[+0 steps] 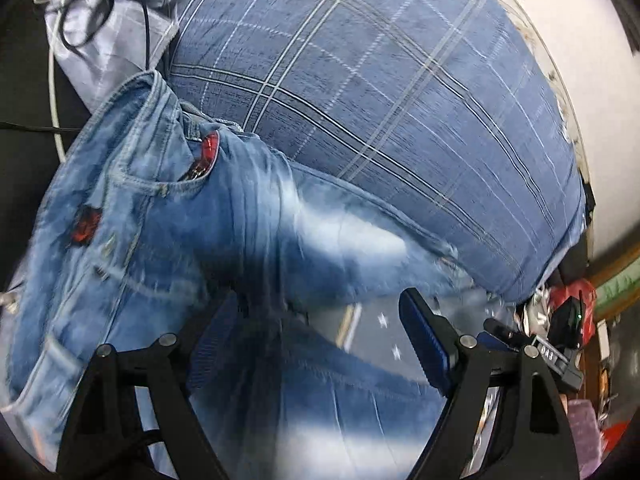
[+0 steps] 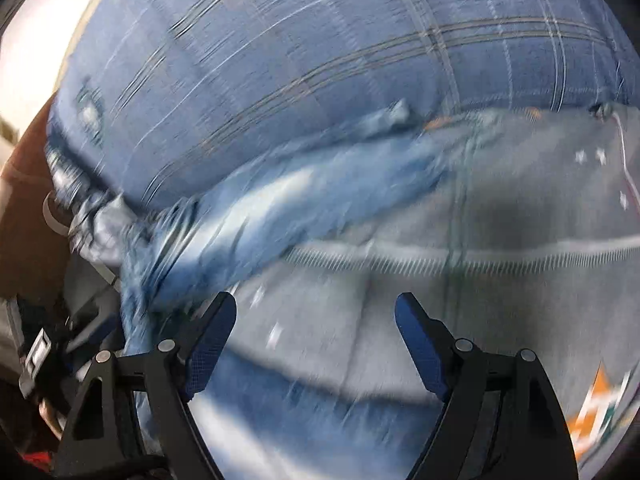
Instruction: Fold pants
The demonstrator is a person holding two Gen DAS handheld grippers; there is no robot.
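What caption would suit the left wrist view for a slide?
Open left gripper above faded blue jeans lying on a plaid blue bedcover.

Both wrist views close, angled down; share jeans (image 1: 224, 216), plaid bedding (image 2: 280, 60).

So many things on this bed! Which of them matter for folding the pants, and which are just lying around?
Part of the job:
- jeans
- left gripper, open
- right gripper, open

Just lying about:
- blue plaid blanket behind the jeans
- grey star-print sheet under them
- pale cloth with black cables in the far corner
- red clutter at the bed's edge
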